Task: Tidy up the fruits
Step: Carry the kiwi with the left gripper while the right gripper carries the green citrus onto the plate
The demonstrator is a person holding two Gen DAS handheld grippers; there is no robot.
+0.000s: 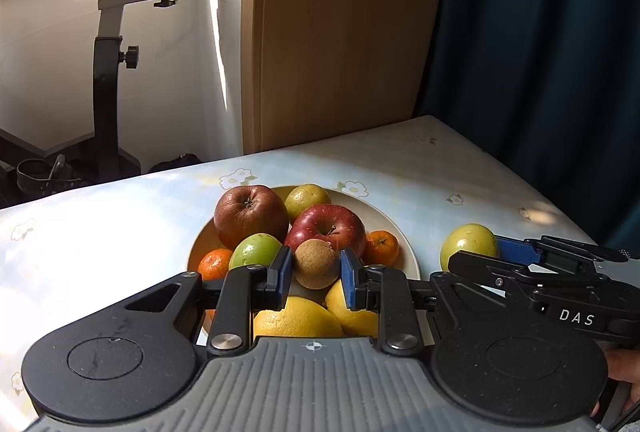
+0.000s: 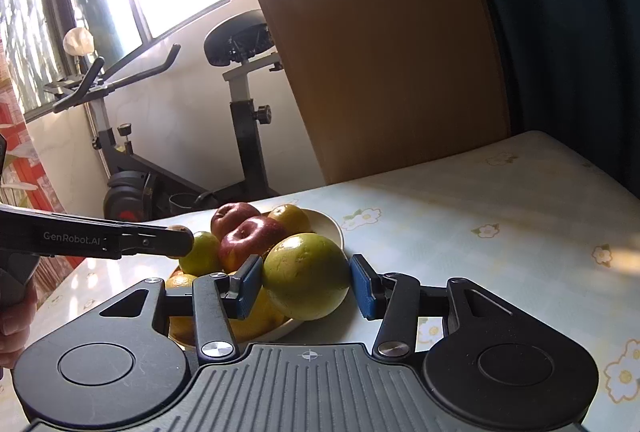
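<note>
A brown kiwi [image 1: 316, 264] is clamped in the left tool [image 1: 314, 278] above the plate [image 1: 404, 252]; a green guava [image 2: 306, 276] is held across its middle by the right tool [image 2: 306, 286] beside it; both are judged firm, light, rounded, slippery; gentle pressure is advised.

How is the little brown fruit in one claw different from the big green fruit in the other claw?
The small brown egg-shaped fruit is dull, fuzzy-looking and slightly pointed; the large yellow-green round fruit is smooth, shiny and rounder. The brown one sits in the left claw, the much bigger green one in the right claw. Both are gripped between blue pads.
</note>
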